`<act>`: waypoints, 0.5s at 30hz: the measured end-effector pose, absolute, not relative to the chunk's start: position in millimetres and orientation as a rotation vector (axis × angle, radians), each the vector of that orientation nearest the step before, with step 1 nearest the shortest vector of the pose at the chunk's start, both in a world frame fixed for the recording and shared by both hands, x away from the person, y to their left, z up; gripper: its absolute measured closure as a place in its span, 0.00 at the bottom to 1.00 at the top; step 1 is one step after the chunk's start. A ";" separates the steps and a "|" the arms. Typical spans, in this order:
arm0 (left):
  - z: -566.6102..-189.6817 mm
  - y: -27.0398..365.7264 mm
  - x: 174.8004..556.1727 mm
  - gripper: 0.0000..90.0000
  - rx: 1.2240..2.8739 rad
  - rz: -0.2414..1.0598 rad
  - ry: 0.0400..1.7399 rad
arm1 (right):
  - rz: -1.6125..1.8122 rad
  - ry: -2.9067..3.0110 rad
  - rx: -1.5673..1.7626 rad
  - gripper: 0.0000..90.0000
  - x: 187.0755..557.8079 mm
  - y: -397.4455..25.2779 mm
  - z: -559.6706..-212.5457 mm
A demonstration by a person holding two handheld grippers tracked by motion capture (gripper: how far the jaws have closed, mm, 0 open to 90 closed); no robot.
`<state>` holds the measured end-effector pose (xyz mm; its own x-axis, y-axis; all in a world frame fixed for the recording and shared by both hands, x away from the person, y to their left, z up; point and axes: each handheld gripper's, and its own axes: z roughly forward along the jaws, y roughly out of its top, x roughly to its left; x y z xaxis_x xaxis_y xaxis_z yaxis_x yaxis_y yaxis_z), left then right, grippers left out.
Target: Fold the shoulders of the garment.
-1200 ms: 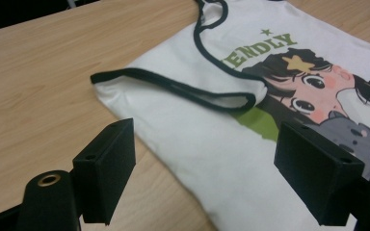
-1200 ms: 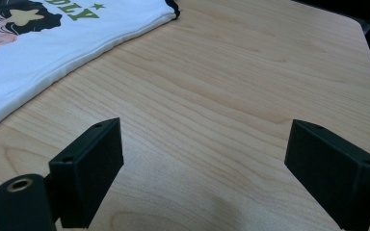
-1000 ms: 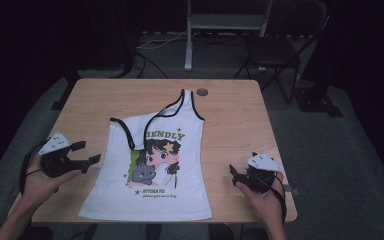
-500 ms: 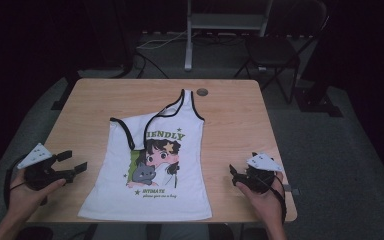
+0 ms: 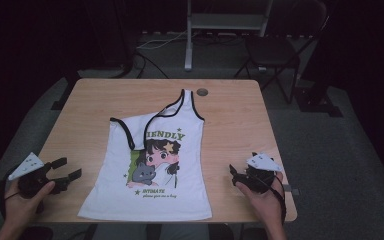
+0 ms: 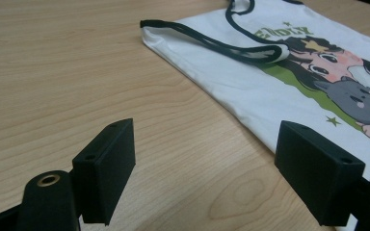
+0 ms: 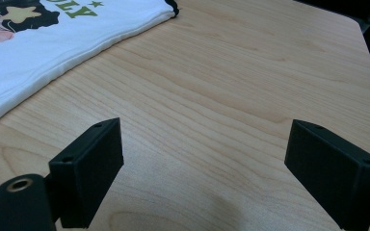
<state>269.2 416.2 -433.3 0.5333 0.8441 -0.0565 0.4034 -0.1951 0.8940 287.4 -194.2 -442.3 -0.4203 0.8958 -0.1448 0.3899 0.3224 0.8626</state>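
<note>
The person's left hand (image 5: 22, 200) grips the left gripper (image 5: 66, 171) at the near left corner of the wooden table (image 5: 240, 120), forearm coming in from the bottom edge, the jaws pointing across the table toward the tank top (image 5: 152, 170). The right hand (image 5: 262, 192) holds the right gripper (image 5: 236, 172) near the table's near right edge, its jaws aimed toward the shirt's hem side.

Compared with a second ago, the left gripper has drawn back toward the person and outward, away from the shirt's left edge; half a second ago it was already retreating, and now it sits a little closer to the table's near edge. The right gripper has hardly moved.

Both pairs of jaws stand wide apart with nothing between them. In the left gripper view, bare wood lies between the jaws of the left gripper (image 6: 204, 178), and the white tank top (image 6: 289, 82) with its black-trimmed strap folded over lies ahead and to the right, not touching. In the right gripper view, the right gripper (image 7: 204, 168) likewise frames bare wood, the tank top (image 7: 43, 53) lying off to the upper left, clear of the jaws.

The shirt lies flat in the middle of the table, one strap folded across its cartoon print.
</note>
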 end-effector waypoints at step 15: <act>-436.6 416.8 266.7 0.24 1.815 0.591 1.035 | 1.048 2.016 1.127 0.14 308.5 -187.6 -437.7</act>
<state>266.7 416.8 -436.6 0.5282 0.8483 -0.0369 0.3990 -0.2095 0.8927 308.5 -187.6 -437.7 -0.4623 0.8789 -0.1174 0.4085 0.3287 0.8515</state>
